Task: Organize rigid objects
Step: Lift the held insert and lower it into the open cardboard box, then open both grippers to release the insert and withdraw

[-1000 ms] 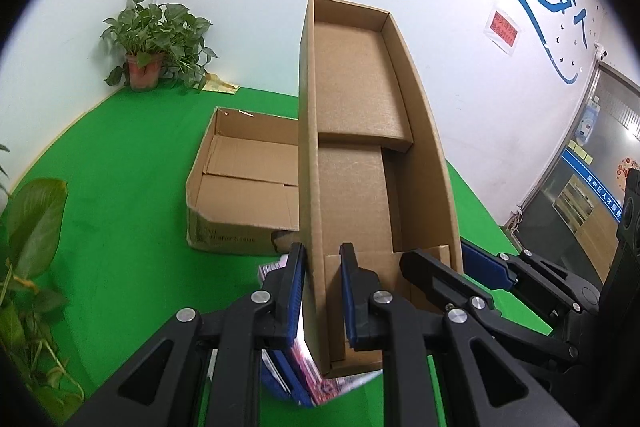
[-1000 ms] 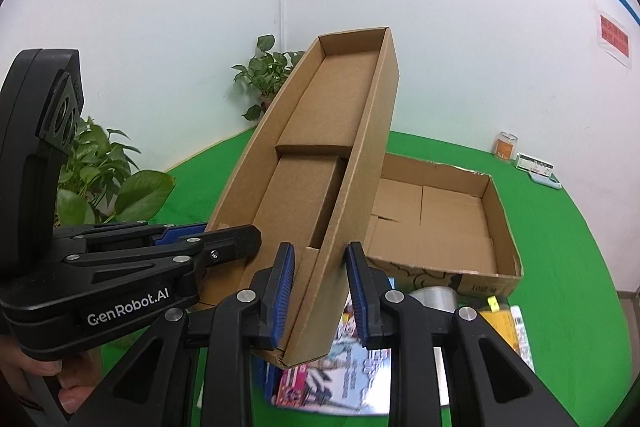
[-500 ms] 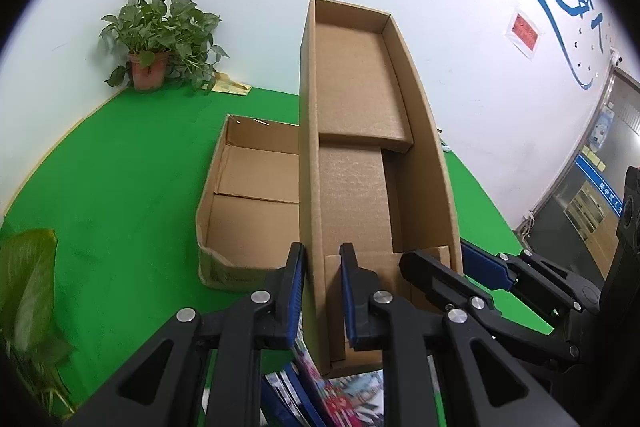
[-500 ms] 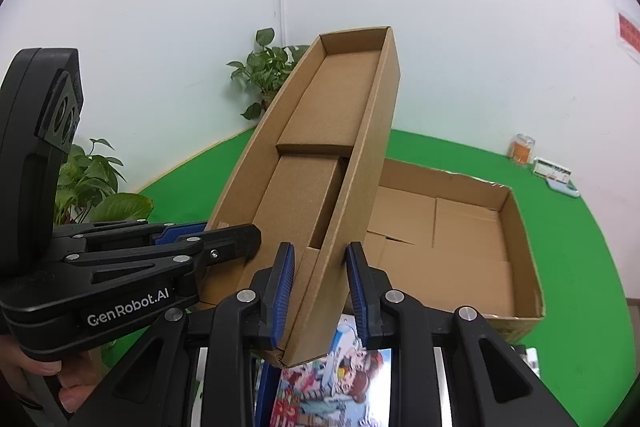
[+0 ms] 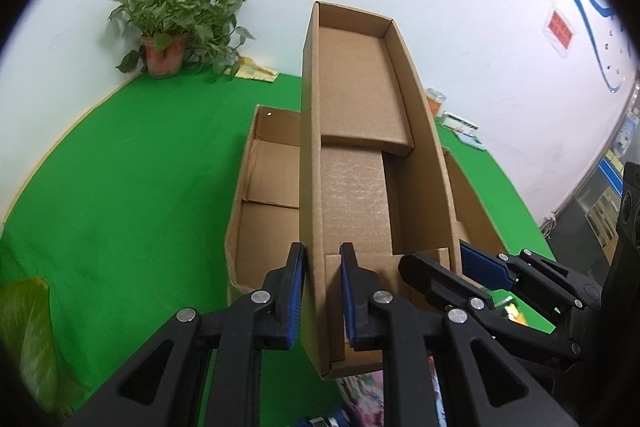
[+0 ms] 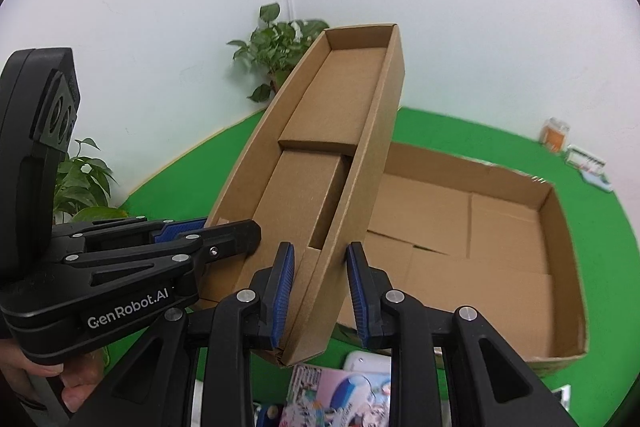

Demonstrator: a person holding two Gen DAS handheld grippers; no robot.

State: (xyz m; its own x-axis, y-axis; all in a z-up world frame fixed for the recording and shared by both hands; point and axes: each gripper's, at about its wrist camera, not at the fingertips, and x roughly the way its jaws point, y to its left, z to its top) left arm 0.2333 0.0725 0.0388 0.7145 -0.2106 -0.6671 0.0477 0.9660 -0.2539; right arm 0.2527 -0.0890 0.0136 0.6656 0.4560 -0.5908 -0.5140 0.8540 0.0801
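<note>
Where the green floor (image 5: 132, 187) curves into the white wall at far left, a potted plant (image 5: 176, 27) in the corner, a yellowish packet just beside it. Nearer the middle, a wide open carton (image 6: 556, 211) lying flat on the green, flaps folded down inside, nothing visible in it. Held up over the carton's near edge, a long narrow cardboard tray (image 5: 360, 147), open side toward the cameras, tilted with its far end raised against the wall; a folded cardboard insert inside, stepped across the middle. Left gripper (image 5: 322, 291) clamped narrow on the tray's left side wall, blue pads on either face of the cardboard. Right gripper (image 6: 320, 291) clamped likewise on the tray's right side wall near the same lower end. Part of a hand (image 6: 48, 383) wrapped around the left gripper's handle, seen from the right wrist camera. Below the tray's lower end, colourful printed packets (image 6: 340, 395) on the floor, partly hidden by the gripper bodies. Farther right by the wall, an orange jar (image 6: 556, 135) and a flat pale box (image 6: 586, 161) close together on the green.
</note>
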